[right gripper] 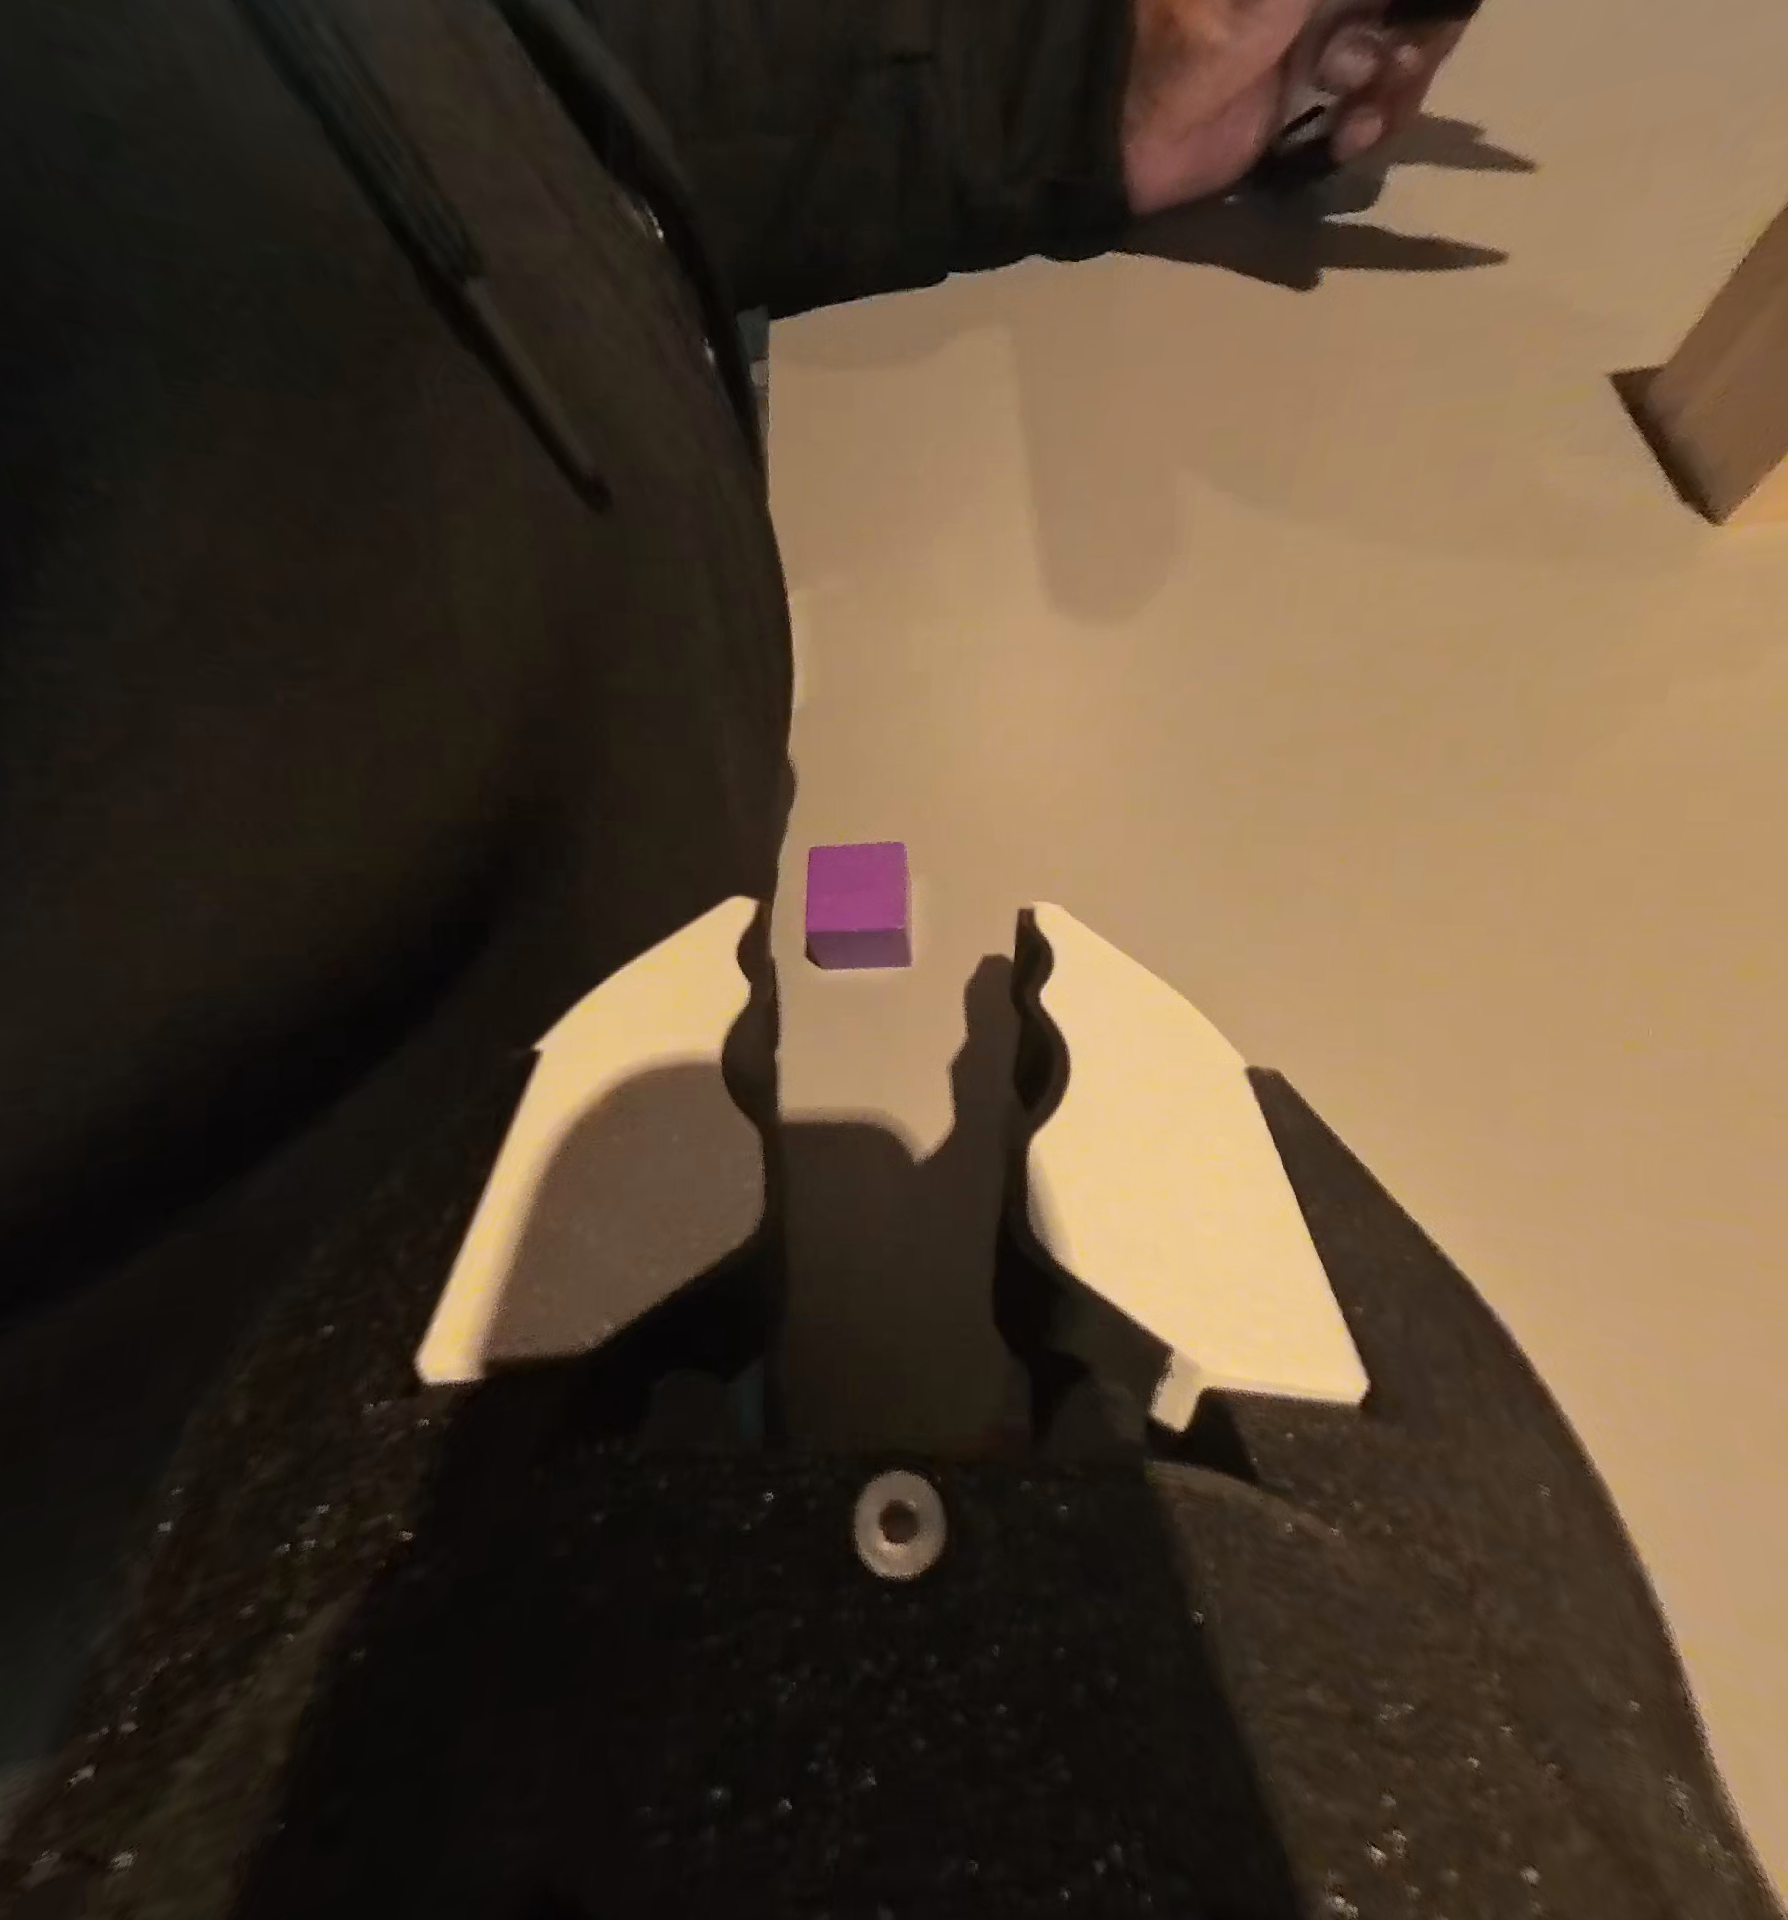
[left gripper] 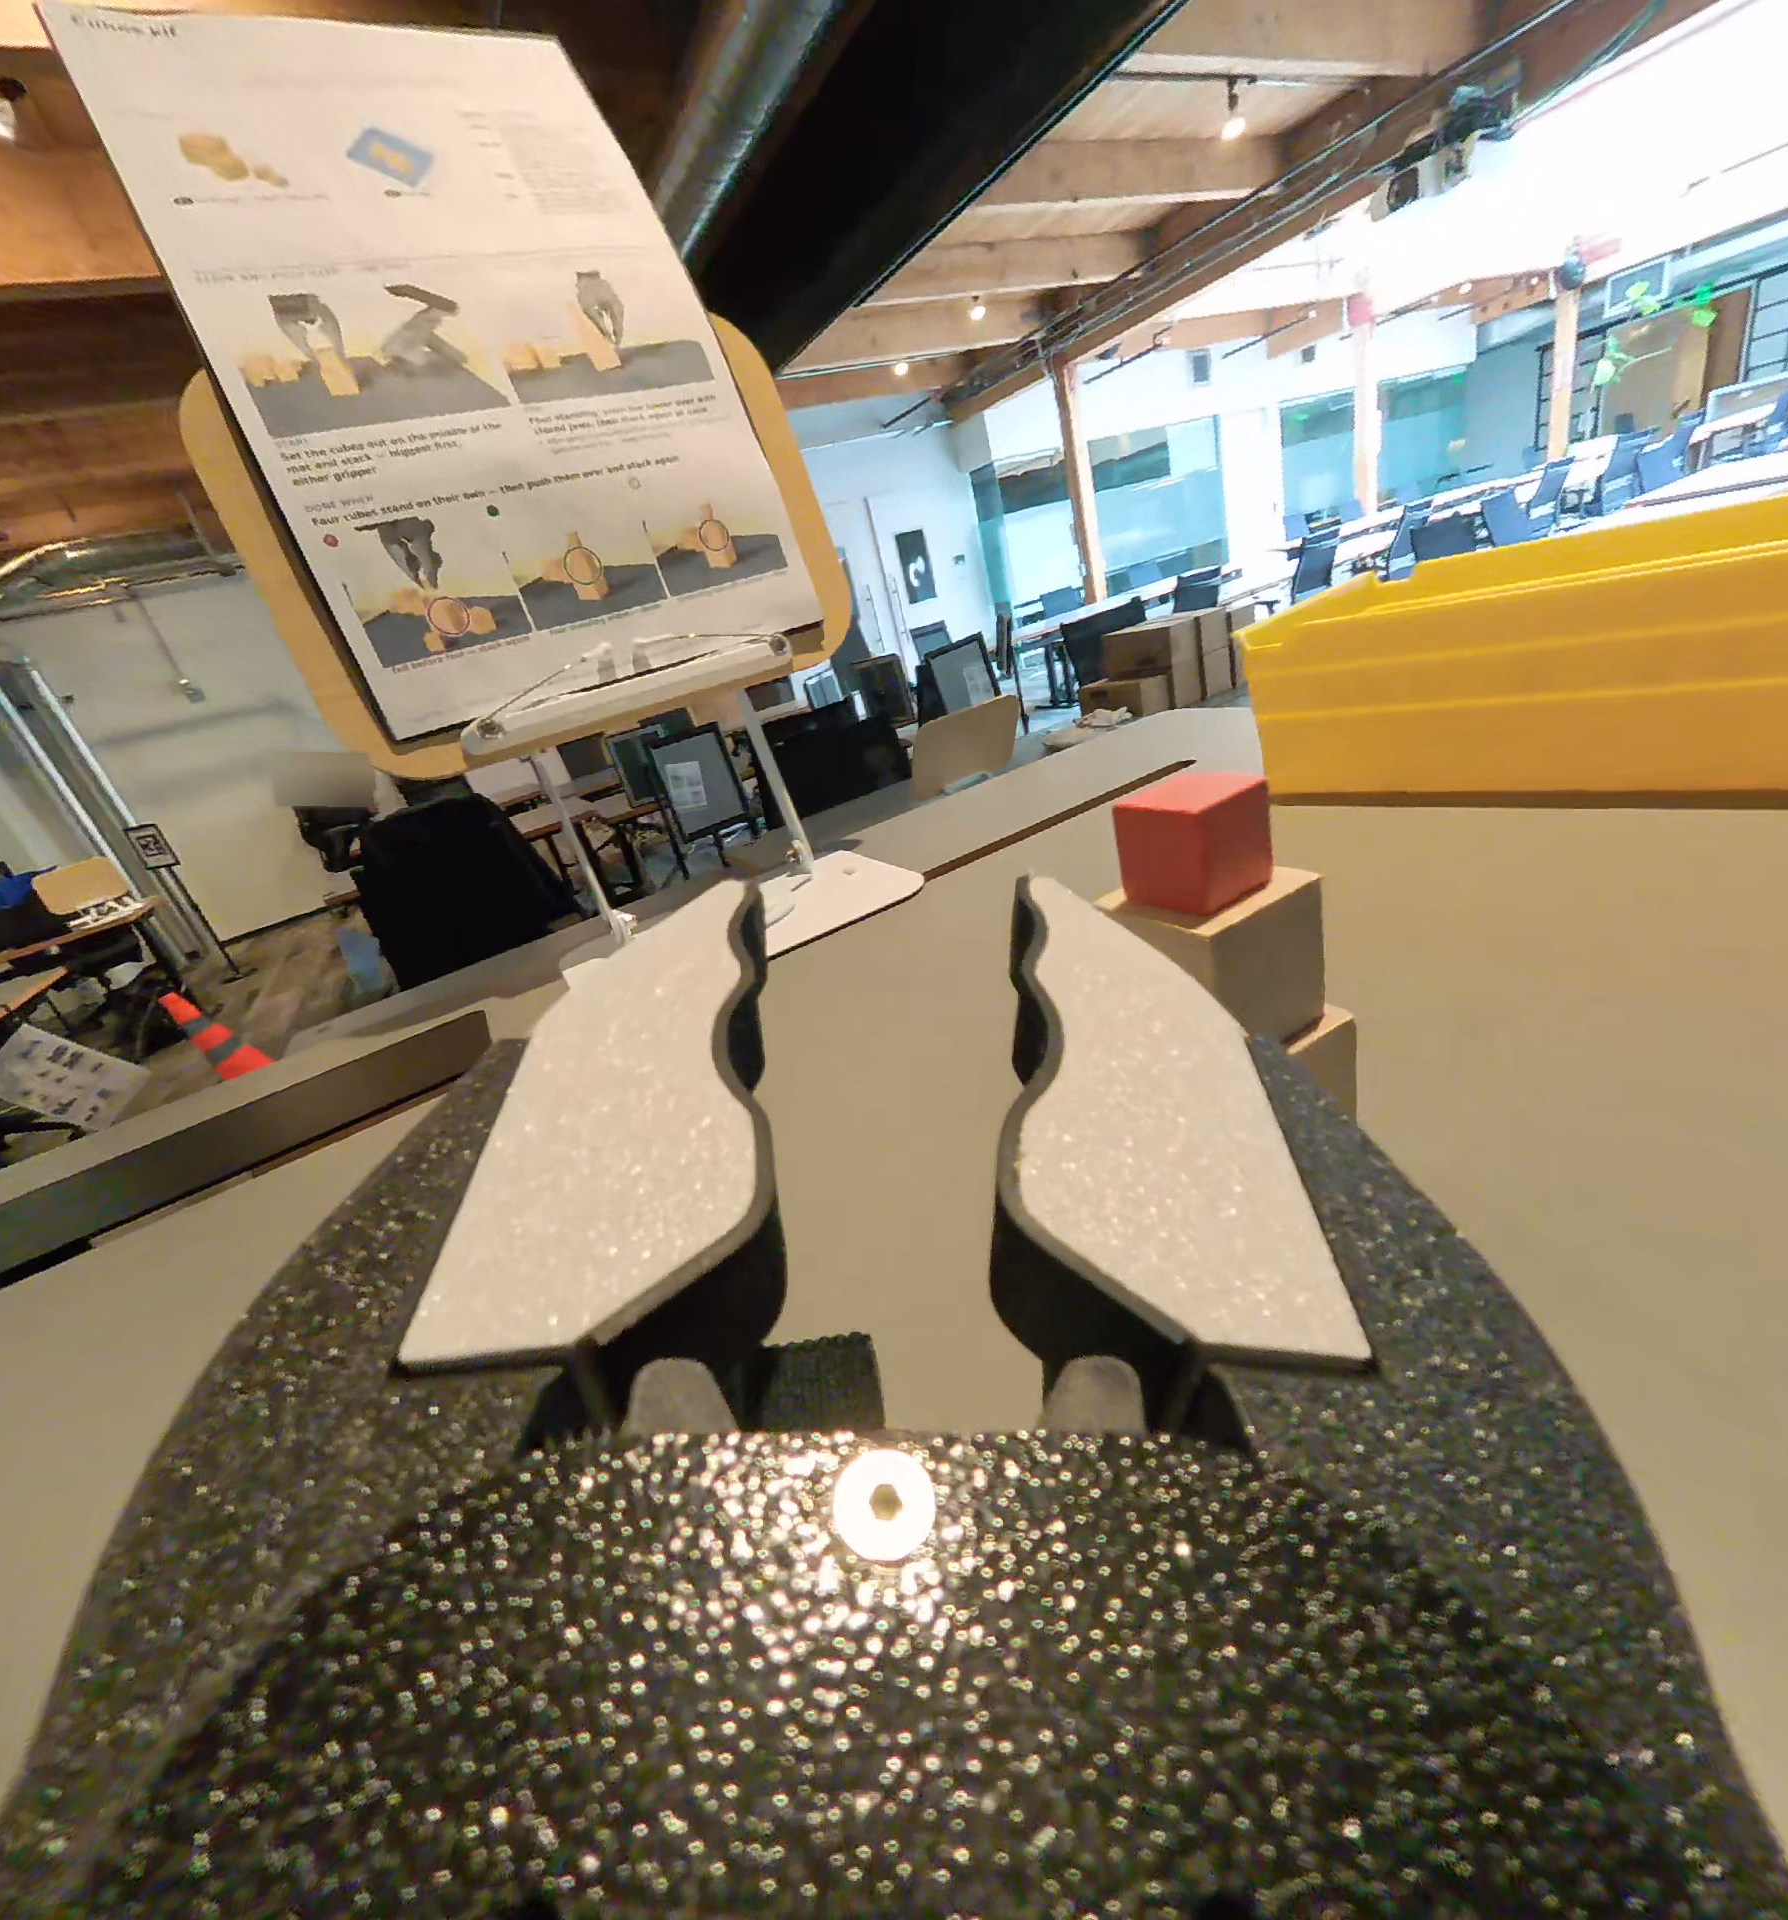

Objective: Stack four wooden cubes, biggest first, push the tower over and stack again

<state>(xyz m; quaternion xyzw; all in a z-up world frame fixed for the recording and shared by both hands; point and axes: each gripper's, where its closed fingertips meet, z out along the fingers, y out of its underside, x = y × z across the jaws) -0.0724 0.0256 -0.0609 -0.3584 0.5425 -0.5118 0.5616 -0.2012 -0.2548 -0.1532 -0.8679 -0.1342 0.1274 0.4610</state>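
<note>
In the left wrist view a red cube (left gripper: 1193, 844) sits on a plain wooden cube (left gripper: 1248, 958), which sits on a larger wooden cube (left gripper: 1324, 1055) partly hidden by my finger. My left gripper (left gripper: 888, 914) is open and empty, just left of this stack. In the right wrist view a small purple cube (right gripper: 857, 902) lies on the tan table, just beyond my fingertips and nearer the left one. My right gripper (right gripper: 888, 925) is open and empty above it. A plain wooden cube (right gripper: 1763, 364) shows at the right edge.
A yellow bin (left gripper: 1555, 675) stands behind the stack. An instruction sheet on a stand (left gripper: 495, 416) stands at the far left of the table. A person's dark sleeve (right gripper: 350, 623) and hand (right gripper: 1243, 94) fill the left and top of the right wrist view. Tip to tip, the grippers are about 30 cm apart. To the red cube (left gripper: 1193, 844): left tips about 6 cm, right tips about 25 cm.
</note>
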